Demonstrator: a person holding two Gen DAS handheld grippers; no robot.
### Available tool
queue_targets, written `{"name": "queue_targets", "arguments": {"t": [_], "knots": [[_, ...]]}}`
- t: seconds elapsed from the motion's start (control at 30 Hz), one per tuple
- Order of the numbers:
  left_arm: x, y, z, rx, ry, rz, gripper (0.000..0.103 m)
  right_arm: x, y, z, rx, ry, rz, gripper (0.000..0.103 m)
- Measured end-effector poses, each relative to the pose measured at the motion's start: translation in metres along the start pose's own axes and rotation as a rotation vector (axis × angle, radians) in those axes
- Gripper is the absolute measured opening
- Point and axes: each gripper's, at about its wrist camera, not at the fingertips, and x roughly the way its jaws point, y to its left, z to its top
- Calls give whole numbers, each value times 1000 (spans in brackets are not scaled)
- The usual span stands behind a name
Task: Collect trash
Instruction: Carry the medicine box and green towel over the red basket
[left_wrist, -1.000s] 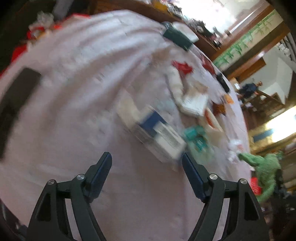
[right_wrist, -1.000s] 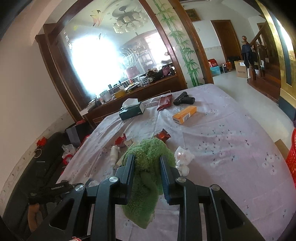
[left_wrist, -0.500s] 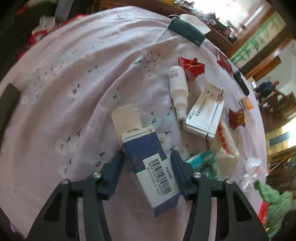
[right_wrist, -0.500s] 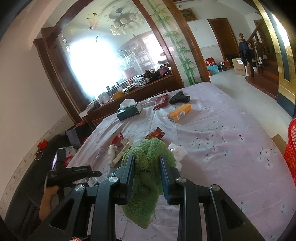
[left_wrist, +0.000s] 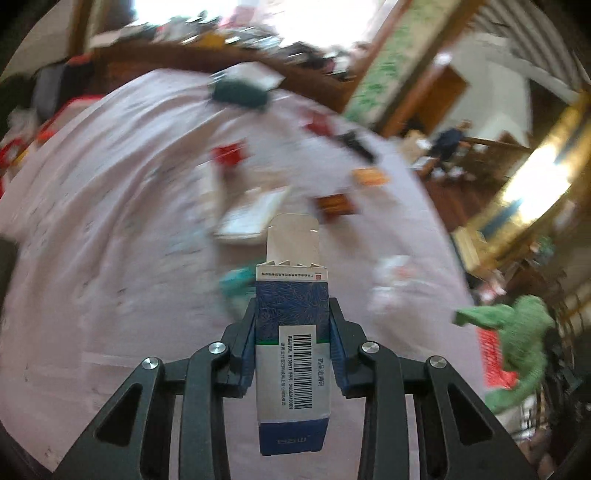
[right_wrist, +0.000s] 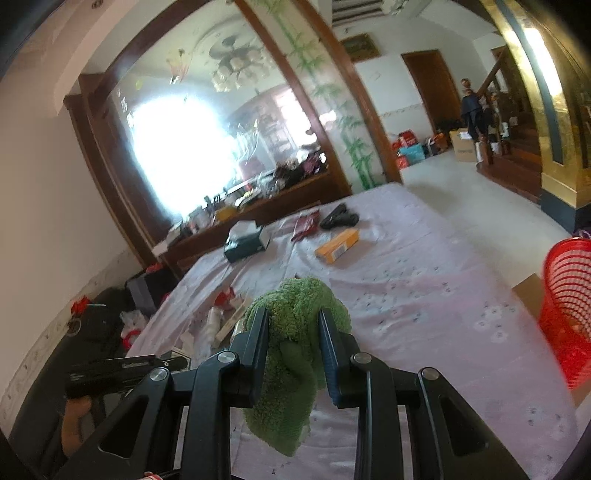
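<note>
**A:** Left wrist view: what has changed? Half a second ago the left gripper (left_wrist: 291, 343) straddled the blue-and-white medicine box (left_wrist: 291, 354) as it lay on the tablecloth (left_wrist: 110, 258). Now its jaws are clenched on the box's sides, top flap open, and the box is lifted off the cloth, with everything behind it smeared by motion.

**B:** So one piece of trash is secured. And the other hand?

**A:** The right gripper (right_wrist: 291, 343) is clamped on the green towel (right_wrist: 291, 354), as it was a second ago; the towel hangs between the jaws above the table.

**B:** What lies beyond the box?

**A:** Going outward on the left view: a teal packet (left_wrist: 236, 282) just behind it, crumpled white wrapping (left_wrist: 391, 284) to the right, a flat white carton (left_wrist: 251, 218), red wrappers (left_wrist: 229, 153), and a dark tissue box (left_wrist: 240, 94) at the far edge. All are blurred.

**B:** Where would the box go?

**A:** Probably the red basket (right_wrist: 569, 314) on the floor past the table's right edge, seen in the right view. An orange box (right_wrist: 338, 245) and a black object (right_wrist: 340, 219) sit farther up the cloth.

**B:** Anything in the way?

**A:** The towel-laden right gripper hangs between the left gripper and the basket, so the carry likely has to pass around it.
</note>
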Motion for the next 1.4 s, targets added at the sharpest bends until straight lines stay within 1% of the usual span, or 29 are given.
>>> {"name": "queue_targets", "arguments": {"t": [0.03,0.23,0.33,0.4,0.47,0.57,0.67,0.8,0.87,1.03,1.33,1.4], "knots": [[-9,-18,-1,36,-13,-46,32,-7,-1,2,-1,-14,-6,28],[-44,-99,-9,180,-61,-225,32,-69,-2,19,-10,-141,-71,28],[-55,-133,-14,243,-72,-293,32,-99,-4,27,-16,-201,-112,28],[-61,-149,-19,268,-67,-330,32,-120,-6,31,-17,-237,-139,28],[-67,-168,-24,301,-64,-371,32,-133,-7,34,-17,-262,-158,28],[-70,-191,-31,338,-56,-413,32,-153,-9,39,-17,-301,-192,28],[-71,-209,-36,370,-52,-439,32,-171,-14,42,-12,-332,-218,28],[-71,-235,-42,422,-55,-448,32,-186,-22,46,-3,-362,-248,28],[-67,-250,-46,448,-61,-450,32,-188,-26,48,0,-371,-257,28],[-61,-273,-51,481,-63,-454,32,-195,-40,54,12,-386,-275,28],[-41,-310,-55,516,-55,-457,32,-205,-65,62,33,-406,-313,28],[-35,-318,-56,521,-50,-469,32,-205,-74,64,41,-408,-326,28]]}}
